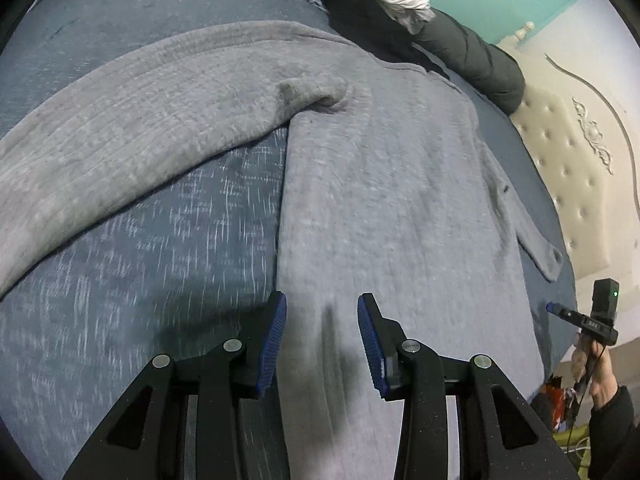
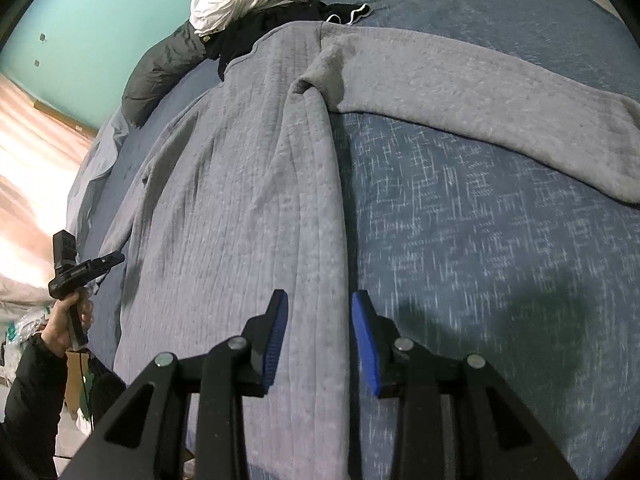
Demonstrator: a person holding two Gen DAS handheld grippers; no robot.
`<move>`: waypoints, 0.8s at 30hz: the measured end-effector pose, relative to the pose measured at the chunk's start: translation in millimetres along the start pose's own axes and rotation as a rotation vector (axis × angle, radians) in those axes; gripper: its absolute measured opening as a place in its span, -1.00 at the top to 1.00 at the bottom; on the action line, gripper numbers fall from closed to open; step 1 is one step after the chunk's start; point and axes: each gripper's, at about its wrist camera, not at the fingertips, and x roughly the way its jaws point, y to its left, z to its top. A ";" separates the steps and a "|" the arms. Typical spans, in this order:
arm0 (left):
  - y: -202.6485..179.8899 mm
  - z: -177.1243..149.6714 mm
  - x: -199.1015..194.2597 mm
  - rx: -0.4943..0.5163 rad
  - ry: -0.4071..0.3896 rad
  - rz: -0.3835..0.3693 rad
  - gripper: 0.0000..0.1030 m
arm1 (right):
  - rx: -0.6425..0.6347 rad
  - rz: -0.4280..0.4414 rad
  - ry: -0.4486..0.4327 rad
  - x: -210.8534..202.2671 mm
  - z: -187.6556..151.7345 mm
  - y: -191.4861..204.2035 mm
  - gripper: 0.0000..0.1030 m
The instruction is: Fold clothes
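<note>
Grey sweater (image 1: 380,184) flat on blue bedspread (image 1: 180,240), both grippers' fingers (image 1: 276,344) apart, empty.

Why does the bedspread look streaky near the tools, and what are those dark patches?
Left wrist view: motion blur smears the blue bedspread and the near part of the grey sweater; the dark patch is shadow by the left tool. Right wrist view: similar streaking, shadow right of the right tool; fisheye bends the edges.

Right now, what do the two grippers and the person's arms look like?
Each gripper, left and right, has black angular fingers with silver pivot bolts and ribbed blue pads. Seen from afar, the right gripper carries a black box with a green light. A thin black cable hangs from the left handle. Both sleeves are black.
</note>
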 end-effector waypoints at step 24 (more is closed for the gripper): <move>49.6 10.2 3.5 -0.134 -0.062 -0.040 0.76 | 0.019 -0.021 -0.004 17.8 18.7 -11.8 0.35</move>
